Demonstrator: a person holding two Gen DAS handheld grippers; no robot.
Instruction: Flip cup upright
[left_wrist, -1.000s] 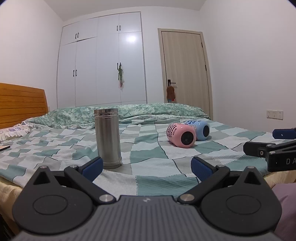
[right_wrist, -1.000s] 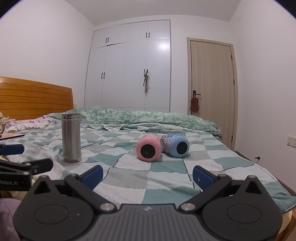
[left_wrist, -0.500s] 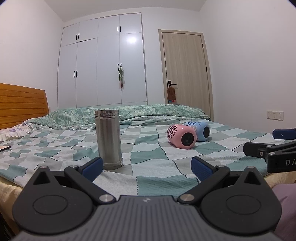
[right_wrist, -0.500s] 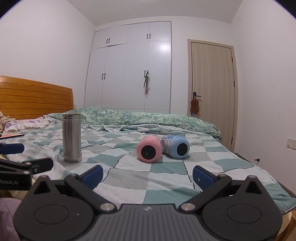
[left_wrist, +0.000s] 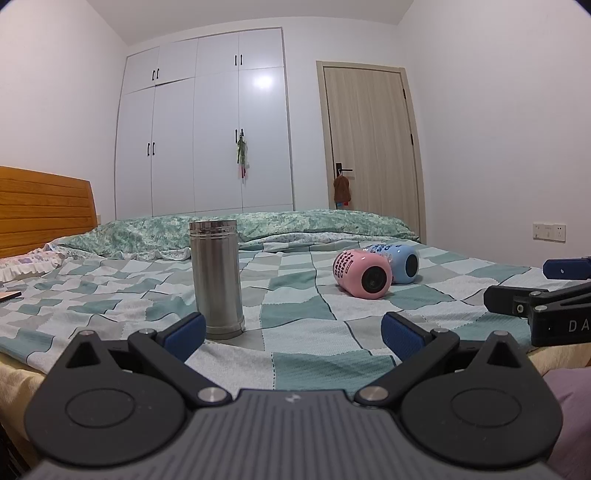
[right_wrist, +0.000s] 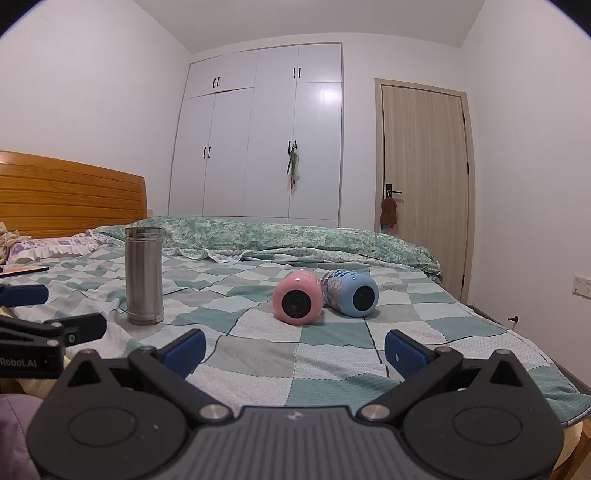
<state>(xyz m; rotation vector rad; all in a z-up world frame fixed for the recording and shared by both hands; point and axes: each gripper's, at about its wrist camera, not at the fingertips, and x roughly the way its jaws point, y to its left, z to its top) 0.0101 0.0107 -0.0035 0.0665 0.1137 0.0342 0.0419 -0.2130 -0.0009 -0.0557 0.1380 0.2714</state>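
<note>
On the bed's checkered quilt (right_wrist: 332, 354), a pink cup (right_wrist: 297, 302) lies on its side touching a blue cup (right_wrist: 351, 293), a steel flask (right_wrist: 144, 275) upright well to their left, while left claw (left_wrist: 293, 334) and right claw (right_wrist: 294, 349) hover nearby, both spread wide and empty.

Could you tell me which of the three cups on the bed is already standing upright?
The steel cup; the pink cup and blue cup lie sideways.

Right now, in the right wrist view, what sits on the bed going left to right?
Left gripper at the frame edge → steel flask, upright → pink cup, on its side → blue cup, on its side beside it.
</note>
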